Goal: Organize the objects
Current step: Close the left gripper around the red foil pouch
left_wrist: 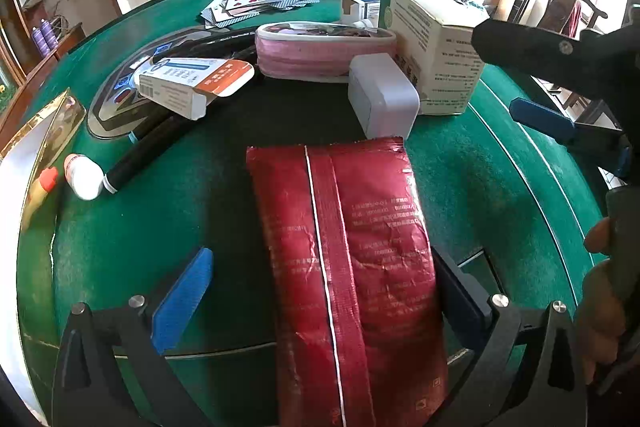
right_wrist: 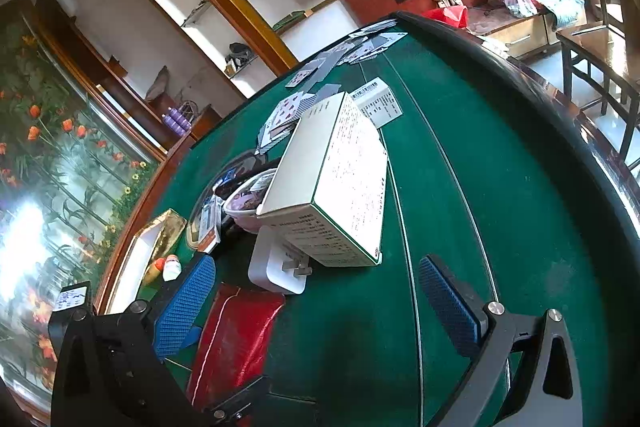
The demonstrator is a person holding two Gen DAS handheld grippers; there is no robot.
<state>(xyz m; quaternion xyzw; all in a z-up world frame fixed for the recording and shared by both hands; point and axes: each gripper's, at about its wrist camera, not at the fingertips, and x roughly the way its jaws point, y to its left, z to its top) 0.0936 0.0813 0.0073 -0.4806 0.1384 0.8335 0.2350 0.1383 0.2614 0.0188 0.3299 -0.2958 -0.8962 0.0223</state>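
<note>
The left gripper (left_wrist: 316, 301) stands spread wide over the green felt table (left_wrist: 480, 187), its blue left pad (left_wrist: 182, 301) clear of everything and its dark right finger just against the edge of a red foil pouch (left_wrist: 352, 267) that lies flat between the jaws, gripped by neither. The pouch's long axis runs straight away from this gripper, its seam side up and its far end almost meeting a white power adapter (left_wrist: 382, 95). Beyond the adapter sit a pink zip case (left_wrist: 320, 53), a big white carton (left_wrist: 436, 39) to the right, a small orange-and-white box (left_wrist: 188, 83) to the left, and scattered playing cards (left_wrist: 256, 1) further back. At the left edge a small white bottle (left_wrist: 82, 175) lies beside a gold tray (left_wrist: 48, 131). The right gripper (right_wrist: 326, 305) is tilted, hovering above bare felt with its blue pads wide apart and nothing between them; the pouch (right_wrist: 236, 339) lies just past its left pad (right_wrist: 186, 307), and the carton (right_wrist: 340, 187) and adapter (right_wrist: 276, 267) are ahead of it.
</note>
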